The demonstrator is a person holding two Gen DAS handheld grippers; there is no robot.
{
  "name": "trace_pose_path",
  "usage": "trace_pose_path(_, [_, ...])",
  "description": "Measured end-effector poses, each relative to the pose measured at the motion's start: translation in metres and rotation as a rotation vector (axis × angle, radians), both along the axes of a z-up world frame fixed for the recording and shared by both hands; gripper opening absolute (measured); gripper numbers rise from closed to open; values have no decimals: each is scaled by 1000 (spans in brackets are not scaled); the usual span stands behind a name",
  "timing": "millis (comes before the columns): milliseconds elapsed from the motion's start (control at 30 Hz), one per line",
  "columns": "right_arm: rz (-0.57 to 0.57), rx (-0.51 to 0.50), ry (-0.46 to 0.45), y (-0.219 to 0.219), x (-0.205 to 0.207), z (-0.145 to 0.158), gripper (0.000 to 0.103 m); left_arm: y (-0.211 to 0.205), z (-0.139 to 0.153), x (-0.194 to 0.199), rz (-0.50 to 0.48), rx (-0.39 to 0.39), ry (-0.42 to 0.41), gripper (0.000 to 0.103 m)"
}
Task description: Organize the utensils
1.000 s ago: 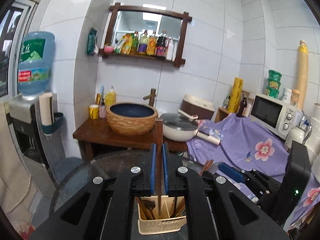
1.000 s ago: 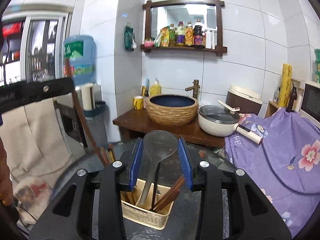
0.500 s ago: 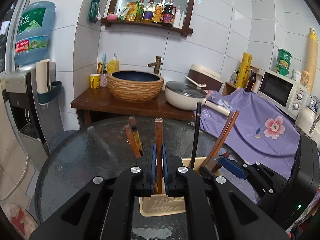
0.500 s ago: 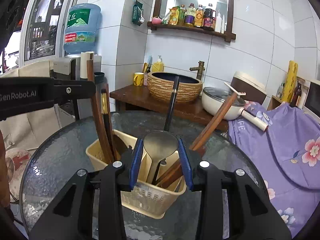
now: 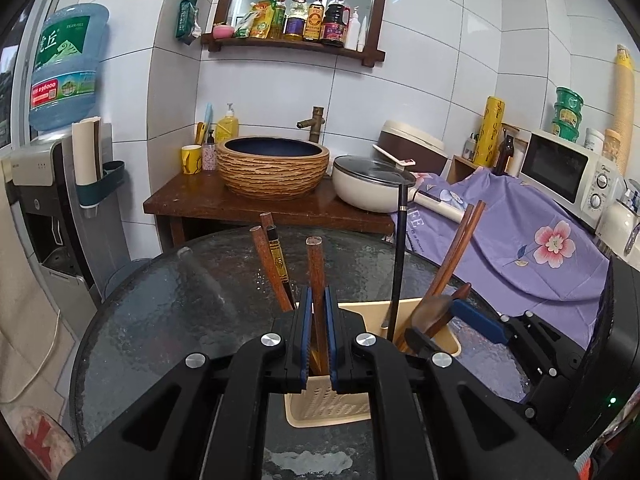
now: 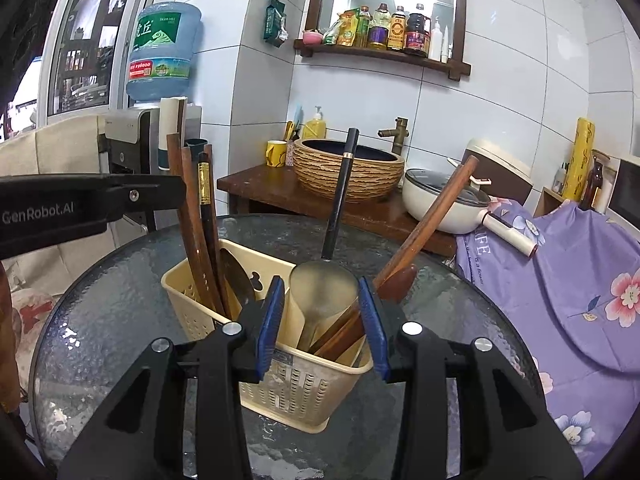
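A cream plastic utensil basket stands on the round glass table, also in the left wrist view. My left gripper is shut on a brown wooden handle whose lower end is inside the basket. My right gripper is shut on the bowl of a metal spoon with a black handle, held bowl-up over the basket's right compartment. Wooden chopsticks and a wooden spoon stand in the basket.
Behind the table a wooden counter holds a woven basin and a white pot. A purple flowered cloth covers things at the right, by a microwave. A water dispenser stands left.
Both grippers have come down toward the basket with their utensils. The wooden handle and the metal spoon now sit lower, with their ends in the basket.
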State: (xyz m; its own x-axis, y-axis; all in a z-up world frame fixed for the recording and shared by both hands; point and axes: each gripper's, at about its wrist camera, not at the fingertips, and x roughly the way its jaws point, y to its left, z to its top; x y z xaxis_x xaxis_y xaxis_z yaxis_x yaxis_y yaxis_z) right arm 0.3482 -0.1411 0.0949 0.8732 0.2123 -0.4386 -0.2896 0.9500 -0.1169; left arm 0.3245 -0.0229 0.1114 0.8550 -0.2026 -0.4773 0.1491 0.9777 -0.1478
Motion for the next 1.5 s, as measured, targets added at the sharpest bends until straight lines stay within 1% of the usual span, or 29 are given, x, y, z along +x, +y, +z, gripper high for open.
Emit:
trace_pose_path(33, [0,-1,-6,-1,-1,0,55,1,0,-2,-1,-1,-4,7])
trace_pose_path(67, [2,-3,-18,-1,-4,1,63,2,1,-3,-2,-3,-9,8])
trace_pose_path(100, [3,-4,-29,-2,-7,2,64,2,2,-6,-4,-3,-14,12])
trace_pose_path(133, [4,-5,-45,-3,-10,4,64,3,4,-9,-4,-3,-22,19])
trace_pose_path(167, [6,-7,-56,-3,-13,5,65,4,6,-12,-1,1,-32,23])
trace_pose_path(233, [11,-6,-74,-5,-21,8,69,6,9,-21,7,13,-57,39])
trace_pose_path(300, [8,-3,-97,-9,-30,11,76,7,11,-33,15,31,-87,46])
trace_pose_path(367, [7,0,-118,-14,-40,14,80,8,12,-42,13,40,-102,54])
trace_pose_path(433, [4,-1,-130,-17,-49,15,85,10,9,-55,13,40,-120,72])
trace_pose_path(467, [0,4,-137,-20,-56,15,88,11,7,-61,11,37,-128,76])
trace_pose_path(500, [-2,12,-139,-22,-62,16,89,13,4,-69,11,33,-141,85])
trace_pose_path(533, [-2,21,-140,-24,-69,17,91,14,3,-76,15,31,-152,90])
trace_pose_path(567, [-1,29,-141,-27,-75,17,95,16,-1,-87,21,31,-171,92])
trace_pose_path(600, [-4,44,-145,-30,-87,16,97,16,-4,-97,21,35,-186,96])
trace_pose_path(733, [-14,84,-164,-43,-127,11,97,19,-22,-133,29,67,-223,97])
trace_pose_path(800, [-16,106,-149,-48,-146,3,97,21,-31,-148,30,64,-219,97])
trace_pose_path(900, [-3,154,-104,-57,-172,-11,97,27,-45,-173,25,22,-207,97])
trace_pose_path(967, [-8,173,-95,-60,-189,-18,97,28,-52,-184,26,25,-201,97])
trace_pose_path(1067, [-7,187,-97,-65,-211,-26,97,22,-63,-204,25,50,-196,97])
trace_pose_path(1267, [15,207,-105,-69,-256,-40,97,12,-76,-237,1,63,-196,97])
trace_pose_path(1400, [25,234,-88,-72,-276,-46,97,12,-82,-257,-2,48,-192,97])
trace_pose_path(1500, [29,255,-96,-76,-292,-49,97,17,-86,-270,-1,28,-176,97])
